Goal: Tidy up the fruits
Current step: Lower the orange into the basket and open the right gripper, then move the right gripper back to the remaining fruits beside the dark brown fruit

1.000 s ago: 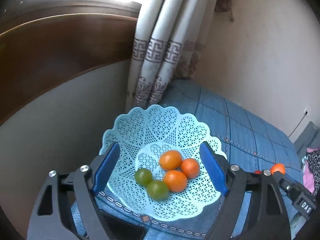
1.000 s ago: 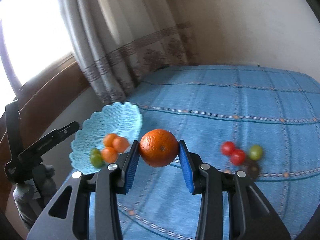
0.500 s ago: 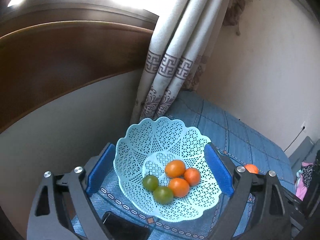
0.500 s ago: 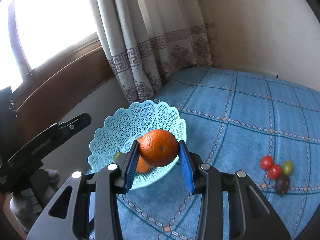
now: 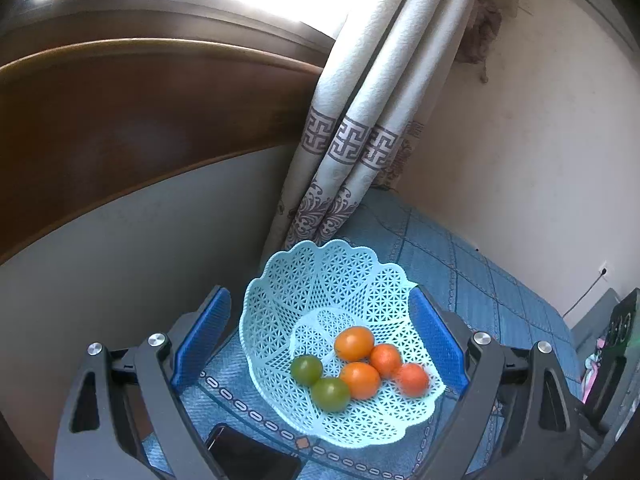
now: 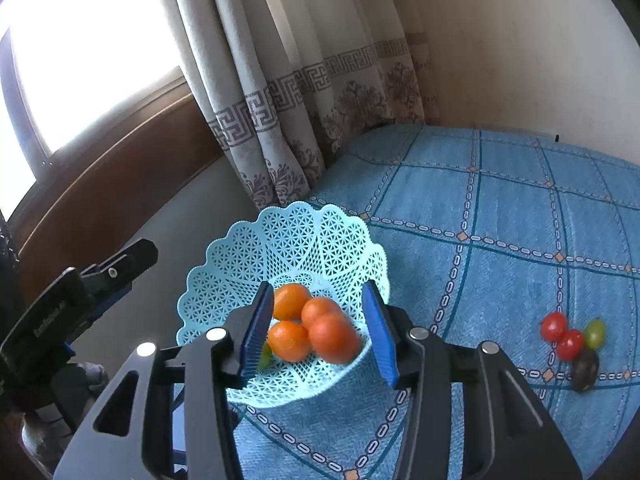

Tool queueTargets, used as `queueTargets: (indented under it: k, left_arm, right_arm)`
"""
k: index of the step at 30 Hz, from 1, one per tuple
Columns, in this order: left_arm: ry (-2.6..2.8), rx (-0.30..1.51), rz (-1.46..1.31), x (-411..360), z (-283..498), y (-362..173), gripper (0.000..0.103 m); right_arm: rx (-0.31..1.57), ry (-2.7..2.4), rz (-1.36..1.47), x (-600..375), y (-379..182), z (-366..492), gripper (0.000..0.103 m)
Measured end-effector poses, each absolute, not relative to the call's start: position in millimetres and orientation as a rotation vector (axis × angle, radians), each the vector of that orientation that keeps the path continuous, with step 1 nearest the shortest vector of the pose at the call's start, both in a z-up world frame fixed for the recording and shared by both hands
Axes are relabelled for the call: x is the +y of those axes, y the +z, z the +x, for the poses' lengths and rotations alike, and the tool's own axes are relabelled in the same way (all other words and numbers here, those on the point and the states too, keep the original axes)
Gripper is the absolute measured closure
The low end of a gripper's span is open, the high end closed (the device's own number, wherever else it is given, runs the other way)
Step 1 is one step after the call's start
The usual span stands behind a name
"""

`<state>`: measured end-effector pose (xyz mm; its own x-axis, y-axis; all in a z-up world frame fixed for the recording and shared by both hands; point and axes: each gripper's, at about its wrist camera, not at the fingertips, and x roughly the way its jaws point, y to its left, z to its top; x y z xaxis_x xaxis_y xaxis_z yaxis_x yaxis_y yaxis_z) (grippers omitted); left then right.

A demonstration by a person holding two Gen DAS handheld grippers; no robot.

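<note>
Six fruits in basket: four orange, two green, in the lattice basket; the nearest orange is blurred, probably just landed.
Right gripper: jaws apart over the basket, empty.
Left gripper: jaws wide apart, straddling the basket without touching it.
Risk: the orange could roll on and knock the pile.
Left to sort: small fruits far right on the blue cloth, way clear.
Nearby: dark phone, just near of the basket.

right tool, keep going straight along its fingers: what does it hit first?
Most likely the blurred orange lying between the open fingers of the right tool, on the pile in the blue basket. Depth is unclear, so the basket's near rim could touch the fingertips first.
</note>
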<state>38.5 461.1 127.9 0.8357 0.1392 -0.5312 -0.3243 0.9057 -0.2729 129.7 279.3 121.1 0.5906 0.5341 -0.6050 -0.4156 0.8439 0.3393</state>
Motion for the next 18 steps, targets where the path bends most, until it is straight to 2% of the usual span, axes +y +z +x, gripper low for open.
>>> queueTargets:
  k: [11, 18]
  left_arm:
    - [0.249, 0.526, -0.344, 457, 39, 129, 0.011]
    - [0.232, 0.516, -0.303, 452, 36, 130, 0.007]
  right_arm:
    - [0.735, 0.539, 0.180, 266, 122, 120, 0.053]
    - [0.723, 0.510, 0.176, 254, 118, 115, 0.051]
